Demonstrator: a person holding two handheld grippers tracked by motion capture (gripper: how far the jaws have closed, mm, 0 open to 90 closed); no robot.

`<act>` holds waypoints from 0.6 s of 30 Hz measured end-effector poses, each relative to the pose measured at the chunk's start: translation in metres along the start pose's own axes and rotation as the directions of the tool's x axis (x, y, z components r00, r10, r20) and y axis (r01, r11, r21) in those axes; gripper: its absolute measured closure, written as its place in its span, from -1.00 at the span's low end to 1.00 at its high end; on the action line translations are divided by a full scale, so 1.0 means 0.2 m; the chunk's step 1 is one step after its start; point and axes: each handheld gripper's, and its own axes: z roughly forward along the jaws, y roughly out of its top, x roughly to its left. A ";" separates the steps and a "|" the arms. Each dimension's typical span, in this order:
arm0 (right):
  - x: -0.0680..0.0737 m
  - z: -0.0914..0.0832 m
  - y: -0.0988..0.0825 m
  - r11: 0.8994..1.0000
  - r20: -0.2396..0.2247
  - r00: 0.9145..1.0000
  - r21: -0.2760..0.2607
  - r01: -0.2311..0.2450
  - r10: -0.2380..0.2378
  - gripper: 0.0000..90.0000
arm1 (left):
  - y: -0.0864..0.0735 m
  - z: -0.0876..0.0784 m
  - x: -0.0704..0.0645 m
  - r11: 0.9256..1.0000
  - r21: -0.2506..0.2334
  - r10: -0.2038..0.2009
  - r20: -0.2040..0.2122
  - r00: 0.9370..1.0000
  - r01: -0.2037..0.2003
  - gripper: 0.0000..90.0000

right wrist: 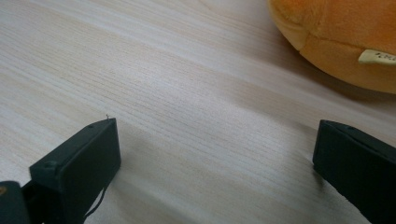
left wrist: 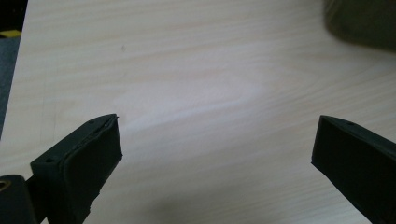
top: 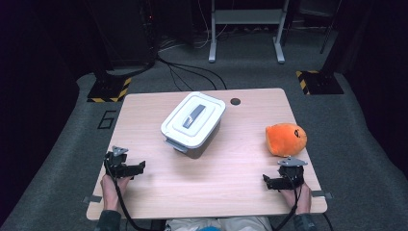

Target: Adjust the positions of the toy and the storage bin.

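Centrally, lidded grey box [top: 193,124], contents hidden.

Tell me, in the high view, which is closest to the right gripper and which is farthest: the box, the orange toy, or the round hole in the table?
From the right gripper:
1. Orange toy, just beyond it at the table's right edge.
2. Box, mid-table, lid on.
3. Round hole, near the far edge.

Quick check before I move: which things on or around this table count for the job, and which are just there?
For the job:
- orange plush toy, nearest the right tongs
- lidded white-and-grey box, mid-table
- left tongs, open, over bare wood

Just there:
- table with its round hole
- floor cables
- metal stand behind
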 end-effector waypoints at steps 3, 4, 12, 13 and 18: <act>0.00 0.00 0.00 1.000 -0.007 1.000 0.001 -0.009 0.009 -0.99 | 0.09 -0.02 -0.04 1.000 -0.016 0.021 0.013 1.000 -0.021 -1.00; 0.00 0.00 0.00 1.000 -0.009 1.000 0.002 -0.010 0.011 -0.99 | 0.12 -0.03 -0.05 0.999 -0.020 0.032 0.021 0.999 -0.032 -1.00; -0.01 0.00 0.00 1.000 -0.011 1.000 0.002 -0.017 0.017 -0.98 | 0.36 -0.07 -0.18 0.994 -0.077 0.085 0.056 0.995 -0.081 -1.00; -0.01 0.00 0.00 1.000 -0.011 1.000 0.002 -0.018 0.018 -0.98 | 0.38 -0.07 -0.19 0.993 -0.083 0.088 0.058 0.994 -0.083 -1.00; -0.01 0.00 0.00 1.000 -0.011 1.000 0.002 -0.019 0.019 -0.98 | 0.49 -0.07 -0.26 0.990 -0.102 0.104 0.066 0.992 -0.097 -1.00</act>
